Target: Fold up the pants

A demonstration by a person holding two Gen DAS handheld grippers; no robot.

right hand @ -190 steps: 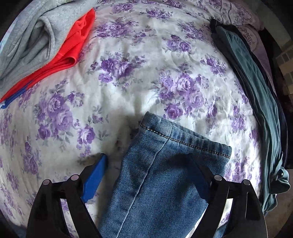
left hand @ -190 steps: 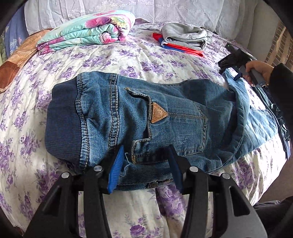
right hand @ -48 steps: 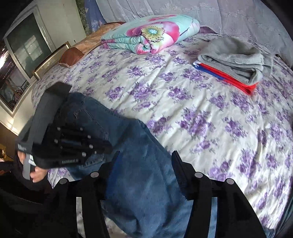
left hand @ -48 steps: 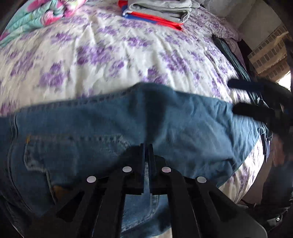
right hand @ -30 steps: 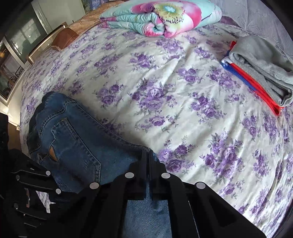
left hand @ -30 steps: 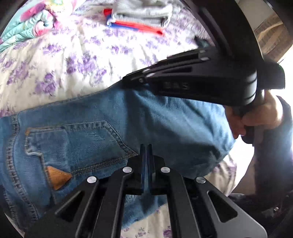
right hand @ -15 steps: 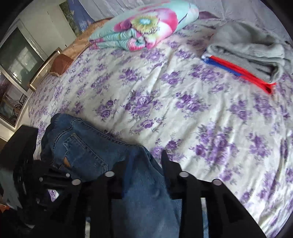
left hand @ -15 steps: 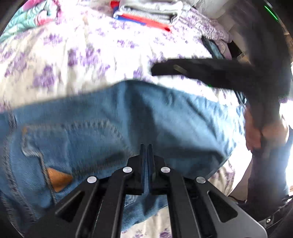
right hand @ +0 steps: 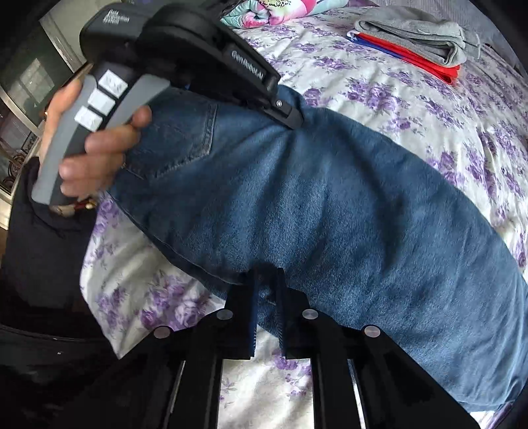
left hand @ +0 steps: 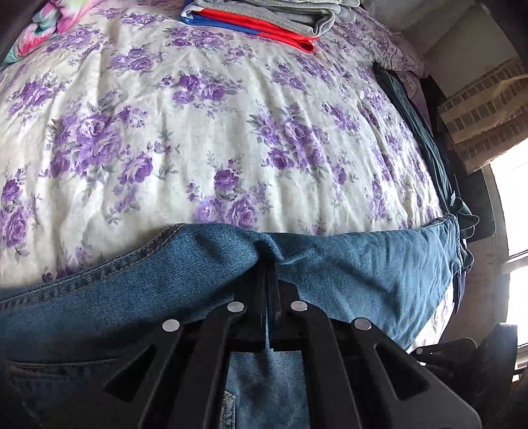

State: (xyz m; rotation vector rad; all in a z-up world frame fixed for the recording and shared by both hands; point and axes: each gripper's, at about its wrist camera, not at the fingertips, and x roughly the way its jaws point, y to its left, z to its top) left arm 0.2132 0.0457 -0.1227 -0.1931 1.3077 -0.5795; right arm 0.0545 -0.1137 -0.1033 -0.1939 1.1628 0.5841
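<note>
Blue jeans (right hand: 330,198) lie folded lengthwise across the flowered bed, back pocket at the left. In the left wrist view my left gripper (left hand: 270,260) is shut on the far folded edge of the jeans (left hand: 363,264), and the denim puckers at its tips. From the right wrist view I see the left gripper (right hand: 292,118) pinching that far edge, with a hand (right hand: 92,142) on its grey handle. At the near edge, my right gripper (right hand: 266,274) has its jaws closing, a fold of denim pinched between the pads.
The bedspread (left hand: 198,132) is white with purple flowers. A stack of folded grey, red and blue clothes (right hand: 412,36) lies at the far side. A rolled floral blanket (right hand: 274,10) sits behind it. A dark green garment (left hand: 419,132) hangs along the bed's right edge.
The right gripper has left the far fold and dropped to the jeans' near edge, its jaws narrowing on the denim. It has gone from the left view. The left gripper stays shut on the denim.
</note>
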